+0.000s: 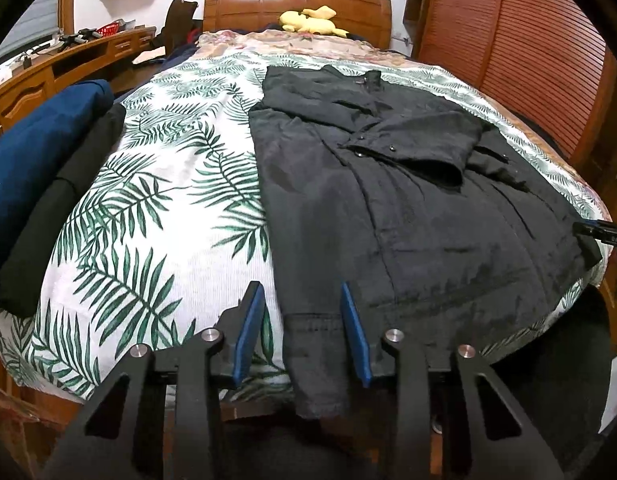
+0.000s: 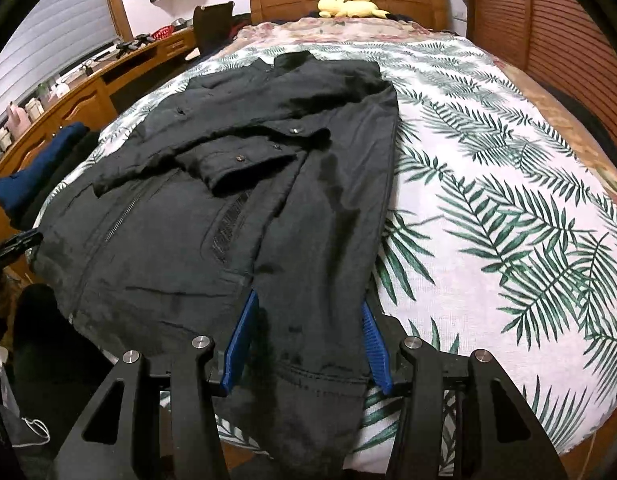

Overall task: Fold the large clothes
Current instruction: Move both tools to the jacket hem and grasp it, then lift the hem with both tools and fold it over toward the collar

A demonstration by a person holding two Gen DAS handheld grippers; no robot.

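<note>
Coat (image 1: 388, 208) lies lengthwise on the bed (image 1: 156, 184), collar far, hem near, under both grippers.

Left gripper (image 1: 302, 312) straddles the hem's left corner; right gripper (image 2: 308, 320) straddles the right corner. Both part-open, pads not pressing the cloth.

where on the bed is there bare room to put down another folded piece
One free patch of leaf-print cover lies between the black coat and the folded blue and black pile. The right wrist view shows another between the coat and the bed's far side. The foot edge is crowded: both grippers straddle the coat's hem.
</note>
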